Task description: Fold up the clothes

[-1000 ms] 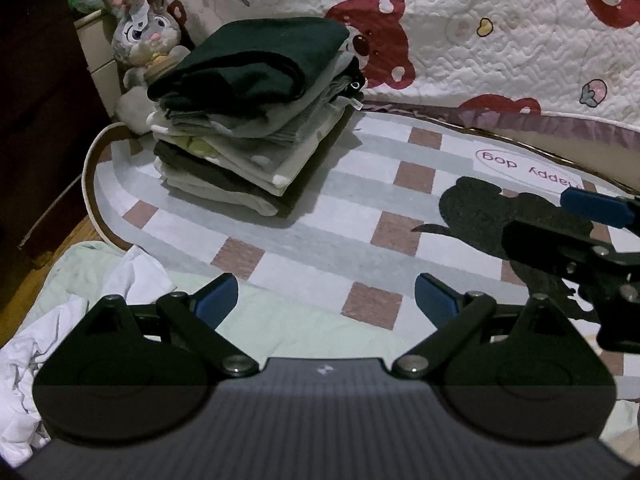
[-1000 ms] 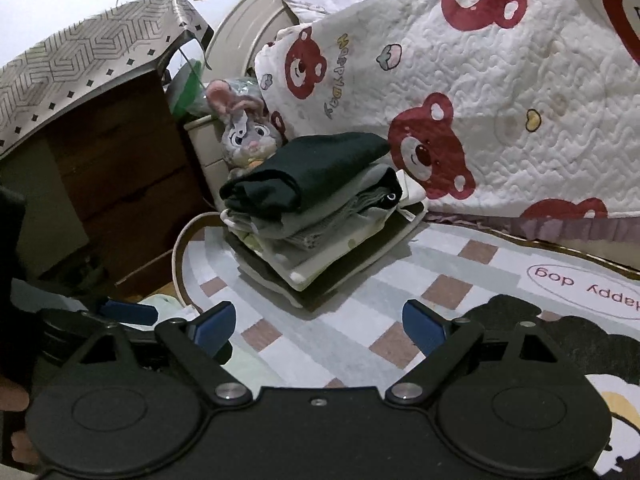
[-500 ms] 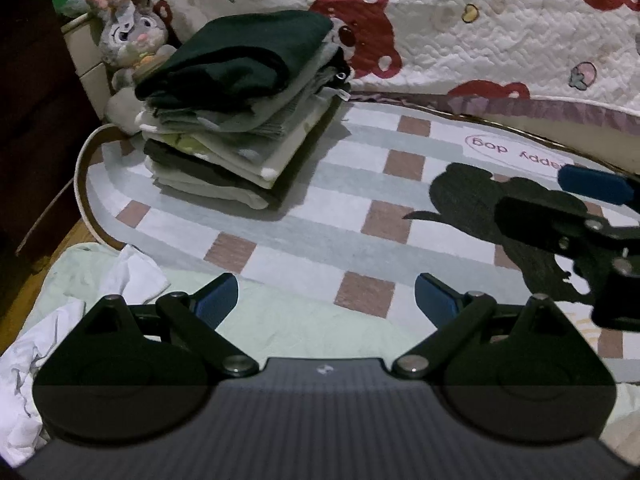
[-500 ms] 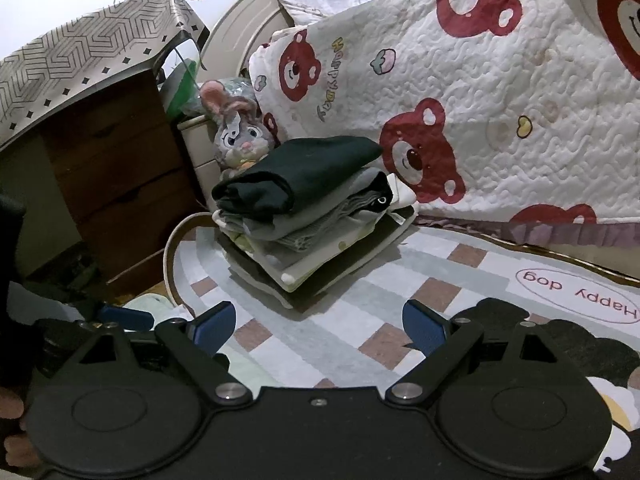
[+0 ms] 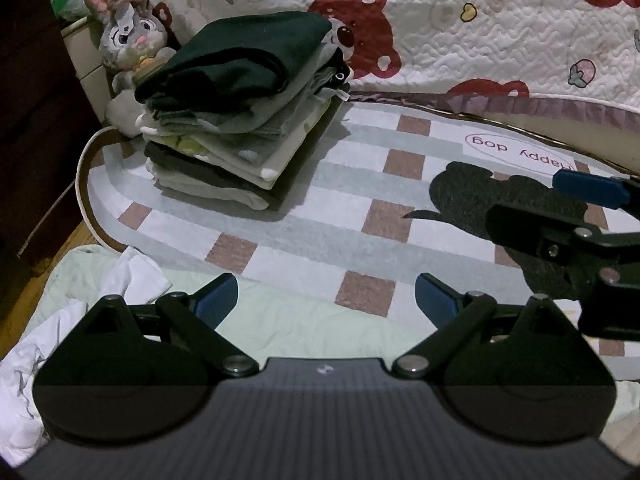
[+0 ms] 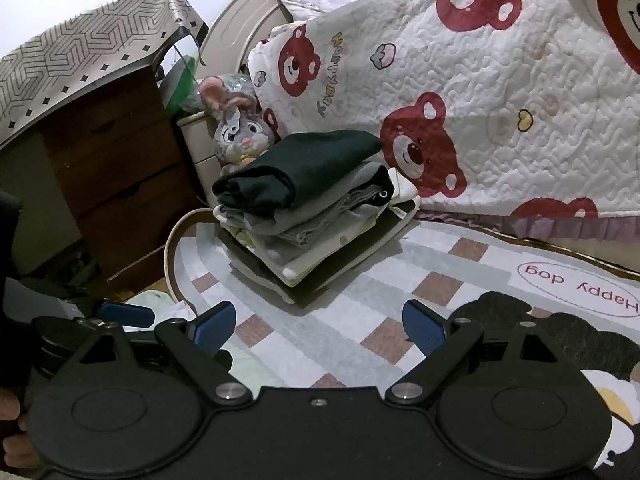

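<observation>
A stack of folded clothes (image 5: 244, 120) with a dark green garment on top sits on the checked rug (image 5: 320, 224); it also shows in the right wrist view (image 6: 308, 208). A pale green cloth (image 5: 288, 324) lies under my left gripper (image 5: 326, 304), which is open and empty. Crumpled white clothes (image 5: 24, 364) lie at the lower left. My right gripper (image 6: 318, 326) is open and empty above the rug; it shows at the right edge of the left wrist view (image 5: 588, 216).
A plush rabbit (image 5: 128, 40) sits behind the stack. A bear-print quilt (image 5: 480, 28) hangs along the back. A dark wooden dresser (image 6: 108, 176) stands at the left. The rug carries a black dog figure (image 5: 480, 196).
Both grippers have drawn slightly back and shifted; the stack now sits a little farther right in the left wrist view. Jaws stay open.
</observation>
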The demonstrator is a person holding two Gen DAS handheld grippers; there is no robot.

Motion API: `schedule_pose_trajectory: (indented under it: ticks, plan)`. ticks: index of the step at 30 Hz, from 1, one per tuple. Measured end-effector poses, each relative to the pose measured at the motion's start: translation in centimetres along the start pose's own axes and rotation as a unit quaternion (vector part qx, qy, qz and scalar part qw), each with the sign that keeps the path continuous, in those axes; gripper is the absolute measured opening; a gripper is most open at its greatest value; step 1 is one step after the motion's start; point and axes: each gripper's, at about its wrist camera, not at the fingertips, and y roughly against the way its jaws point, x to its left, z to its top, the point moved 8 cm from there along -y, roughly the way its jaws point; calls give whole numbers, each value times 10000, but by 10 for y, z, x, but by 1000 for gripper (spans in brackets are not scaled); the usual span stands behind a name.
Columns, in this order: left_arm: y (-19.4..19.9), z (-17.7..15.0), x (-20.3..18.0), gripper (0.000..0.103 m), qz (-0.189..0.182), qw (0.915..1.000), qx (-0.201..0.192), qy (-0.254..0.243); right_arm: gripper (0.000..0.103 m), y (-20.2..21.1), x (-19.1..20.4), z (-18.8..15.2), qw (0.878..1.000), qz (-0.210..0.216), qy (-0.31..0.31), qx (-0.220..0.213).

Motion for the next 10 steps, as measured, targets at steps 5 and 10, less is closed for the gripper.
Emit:
schedule_pose_trajectory:
  ticks: [5, 10]
  plan:
    - [0, -1, 0, 97, 2, 10000, 31, 10, 93, 0, 0, 0, 10000, -9, -5, 17]
    - [0, -2, 1, 97, 7, 10000, 58, 17, 93, 0, 1, 0, 10000, -13, -6, 24]
